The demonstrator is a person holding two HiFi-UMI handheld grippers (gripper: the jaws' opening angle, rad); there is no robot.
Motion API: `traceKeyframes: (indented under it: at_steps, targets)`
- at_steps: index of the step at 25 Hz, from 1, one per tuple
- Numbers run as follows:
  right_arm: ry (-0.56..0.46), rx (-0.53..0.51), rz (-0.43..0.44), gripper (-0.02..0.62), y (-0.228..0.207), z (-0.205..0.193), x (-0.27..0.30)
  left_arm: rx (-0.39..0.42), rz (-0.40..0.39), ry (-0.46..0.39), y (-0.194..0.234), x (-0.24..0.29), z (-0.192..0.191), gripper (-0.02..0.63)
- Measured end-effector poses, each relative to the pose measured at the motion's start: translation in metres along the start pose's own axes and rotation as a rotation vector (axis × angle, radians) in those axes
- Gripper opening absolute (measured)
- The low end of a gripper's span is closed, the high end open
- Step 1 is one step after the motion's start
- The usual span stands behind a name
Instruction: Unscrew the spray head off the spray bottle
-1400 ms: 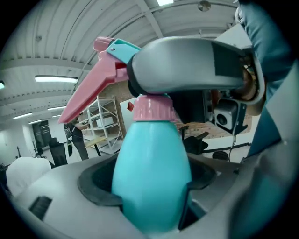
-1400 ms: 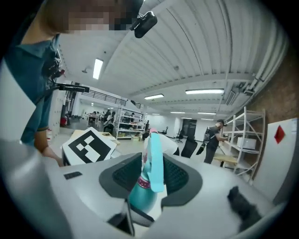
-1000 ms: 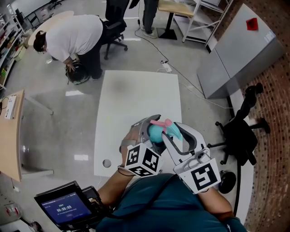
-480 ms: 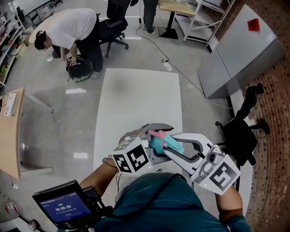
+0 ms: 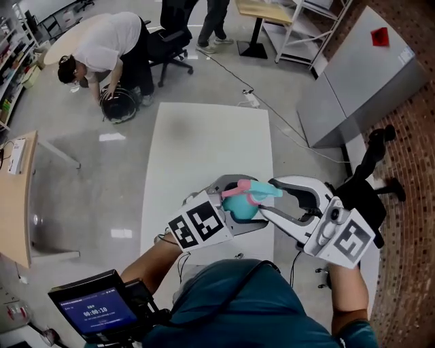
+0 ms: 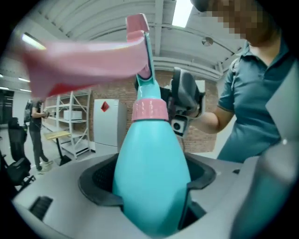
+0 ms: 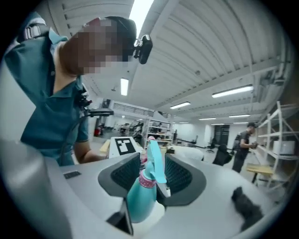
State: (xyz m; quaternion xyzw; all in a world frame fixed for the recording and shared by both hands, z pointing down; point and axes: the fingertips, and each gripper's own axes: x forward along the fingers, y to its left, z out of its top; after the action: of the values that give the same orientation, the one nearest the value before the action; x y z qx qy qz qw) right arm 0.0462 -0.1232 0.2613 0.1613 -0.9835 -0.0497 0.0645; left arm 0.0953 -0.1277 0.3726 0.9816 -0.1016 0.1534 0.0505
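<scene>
Within the left gripper (image 6: pixel 149 191), 1 opaque teal spray bottle (image 6: pixel 152 158)

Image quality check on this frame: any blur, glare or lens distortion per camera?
Left gripper view: the pink plastic spray head is smeared out of focus near the lens, while the teal plastic bottle body is sharp; black fisheye corners. Right gripper view: heavy fisheye bending, ceiling strip light blown out. Head view: sharp, with glare patches on the glossy grey floor.

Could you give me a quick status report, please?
Left hand-held gripper shut on bottle. Right hand-held gripper just opened, spray head between jaws. Head not yet off. Nothing blocking.
</scene>
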Motion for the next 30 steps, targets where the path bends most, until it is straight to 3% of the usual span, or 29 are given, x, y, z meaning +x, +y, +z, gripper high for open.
traceKeyframes:
  at_steps: [3, 6, 9, 11, 12, 14, 18, 20, 21, 22, 23, 24, 28, 30]
  targets:
    - [0.014, -0.041, -0.172, 0.155, -0.010, 0.007, 0.004, 0.028, 0.169, 0.048, 0.024, -0.002, -0.010, 0.382]
    - [0.176, -0.267, -0.131, 0.169, 0.001, -0.002, 0.018, 0.103, 0.202, 0.124, 0.020, 0.002, -0.017, 0.382]
    - [0.370, -0.419, 0.110, 0.172, 0.023, -0.024, 0.018, 0.198, 0.067, 0.186, -0.008, 0.011, -0.019, 0.382]
    - [0.404, -0.428, 0.312, 0.107, 0.045, -0.029, 0.012, 0.237, -0.033, 0.189, -0.027, 0.012, -0.019, 0.382]
    - [0.398, -0.406, 0.403, 0.106, 0.056, -0.028, 0.006, 0.235, -0.083, 0.177, -0.036, 0.010, -0.019, 0.382]
    - [0.387, -0.379, 0.553, 0.052, 0.073, -0.026, -0.005, 0.189, -0.201, 0.143, -0.051, 0.007, -0.018, 0.382]
    - [0.440, -0.441, 0.802, 0.048, 0.099, -0.035, -0.028, 0.094, -0.415, 0.115, -0.081, 0.005, -0.023, 0.382]
    - [0.474, -0.455, 0.853, 0.048, 0.097, -0.038, -0.033, 0.027, -0.439, 0.086, -0.085, 0.011, -0.022, 0.382]
    - [0.478, -0.455, 0.823, 0.051, 0.090, -0.038, -0.031, -0.007, -0.401, 0.062, -0.078, 0.015, -0.019, 0.382]
    - [0.465, -0.443, 0.756, 0.104, 0.079, -0.035, -0.026, -0.034, -0.328, 0.034, -0.064, 0.018, -0.017, 0.382]
    - [0.428, -0.410, 0.657, 0.175, 0.065, -0.030, -0.020, -0.050, -0.226, 0.009, -0.046, 0.020, -0.017, 0.382]
    - [0.360, -0.347, 0.530, 0.196, 0.049, -0.021, -0.017, -0.051, -0.107, -0.007, -0.025, 0.019, -0.018, 0.382]
    - [-0.060, 0.144, -0.080, 0.219, -0.025, 0.022, -0.016, 0.074, 0.383, 0.057, 0.052, -0.006, -0.033, 0.382]
    - [-0.092, 0.319, -0.233, 0.219, -0.042, 0.005, -0.012, 0.155, 0.524, 0.123, 0.068, -0.015, -0.038, 0.382]
